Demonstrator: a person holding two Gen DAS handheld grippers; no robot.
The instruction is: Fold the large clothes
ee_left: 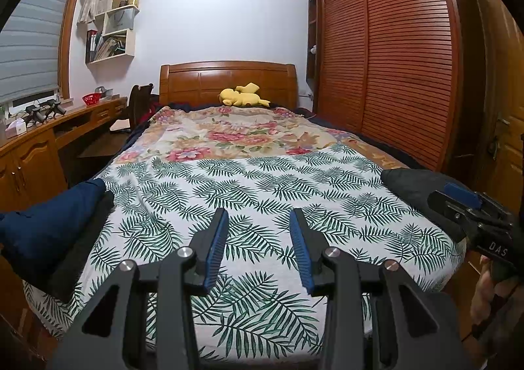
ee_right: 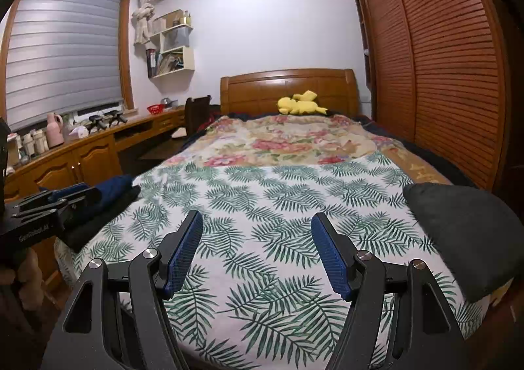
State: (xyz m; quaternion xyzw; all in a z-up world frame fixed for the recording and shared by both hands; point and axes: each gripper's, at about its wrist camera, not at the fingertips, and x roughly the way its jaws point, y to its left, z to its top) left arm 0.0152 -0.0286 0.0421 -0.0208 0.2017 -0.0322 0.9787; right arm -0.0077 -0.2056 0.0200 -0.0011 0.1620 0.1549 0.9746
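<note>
Two grippers, left gripper (ee_left: 258, 222) and right gripper (ee_right: 255, 226), hovered with fingers open and empty over the bed (ee_left: 262, 180), apparently between garments, the next move likely a reach for the dark pile (ee_right: 465, 232).

Both hand-held grippers, left hand-held gripper (ee_left: 258, 216) and right hand-held gripper (ee_right: 255, 222), empty, jaws apart.

Home bedroom: bed (ee_left: 249, 154), wardrobe (ee_left: 393, 59).

Bedroom: wooden headboard (ee_left: 227, 78), louvred wardrobe (ee_left: 393, 59), desk (ee_right: 98, 147) beneath blinded window (ee_right: 62, 52).
</note>
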